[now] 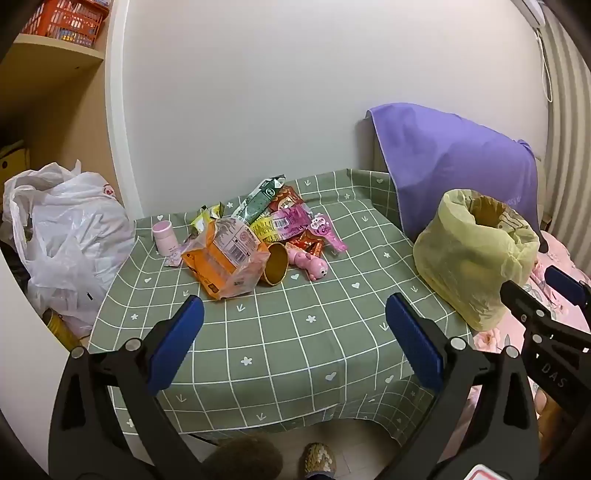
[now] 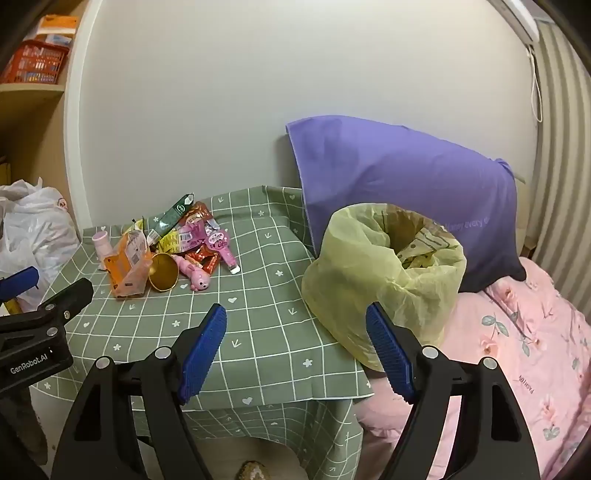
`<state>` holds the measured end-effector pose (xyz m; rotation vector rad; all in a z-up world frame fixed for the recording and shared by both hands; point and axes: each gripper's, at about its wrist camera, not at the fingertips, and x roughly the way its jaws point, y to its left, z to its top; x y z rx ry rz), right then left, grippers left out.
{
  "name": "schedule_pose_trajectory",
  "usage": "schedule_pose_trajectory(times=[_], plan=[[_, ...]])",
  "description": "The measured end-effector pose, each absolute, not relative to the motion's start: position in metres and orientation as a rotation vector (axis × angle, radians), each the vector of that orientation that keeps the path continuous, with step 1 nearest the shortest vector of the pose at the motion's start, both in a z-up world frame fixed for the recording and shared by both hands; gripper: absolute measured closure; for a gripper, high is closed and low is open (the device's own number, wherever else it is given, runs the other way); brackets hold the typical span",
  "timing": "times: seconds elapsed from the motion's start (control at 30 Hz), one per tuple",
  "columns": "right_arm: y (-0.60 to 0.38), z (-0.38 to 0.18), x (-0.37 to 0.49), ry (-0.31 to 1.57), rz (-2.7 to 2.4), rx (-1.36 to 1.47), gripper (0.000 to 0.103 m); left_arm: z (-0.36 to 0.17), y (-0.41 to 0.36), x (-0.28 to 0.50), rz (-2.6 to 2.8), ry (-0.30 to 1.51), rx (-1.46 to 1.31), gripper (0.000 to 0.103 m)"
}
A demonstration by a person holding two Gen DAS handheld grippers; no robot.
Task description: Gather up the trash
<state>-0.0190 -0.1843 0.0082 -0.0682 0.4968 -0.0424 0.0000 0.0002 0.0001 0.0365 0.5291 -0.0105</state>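
Note:
A pile of trash lies at the back left of the green checked tablecloth (image 1: 295, 332): an orange snack bag (image 1: 225, 258), a gold paper cup (image 1: 276, 264) on its side, a pink toy (image 1: 308, 264), a green wrapper (image 1: 258, 201), red and pink wrappers (image 1: 291, 221) and a small pink bottle (image 1: 164, 236). A bin lined with a yellow bag (image 1: 472, 254) stands open at the table's right edge. My left gripper (image 1: 295, 343) hovers open over the near table, empty. My right gripper (image 2: 295, 350) is open and empty too, between the pile (image 2: 166, 251) and the yellow-lined bin (image 2: 384, 273).
A white plastic bag (image 1: 70, 236) bulges left of the table under wooden shelves with a red basket (image 1: 66, 18). A purple pillow (image 2: 399, 177) leans on the wall behind the bin. A pink flowered quilt (image 2: 517, 350) lies to the right. A slippered foot (image 1: 319, 461) shows below.

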Motion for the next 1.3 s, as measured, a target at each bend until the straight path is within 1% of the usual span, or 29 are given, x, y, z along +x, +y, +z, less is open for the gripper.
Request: schedule_pose_trajectory(times=[0.43, 1.3], plan=[[-0.184, 0.006, -0.015, 0.501, -0.043, -0.052, 0.029, -0.006, 0.001, 0.003, 0.001, 0.529, 0.029, 0.009], [-0.191, 0.009, -0.017, 0.485, -0.067, -0.023, 0.029, 0.001, 0.000, 0.004, -0.045, 0.542, 0.016, 0.009]])
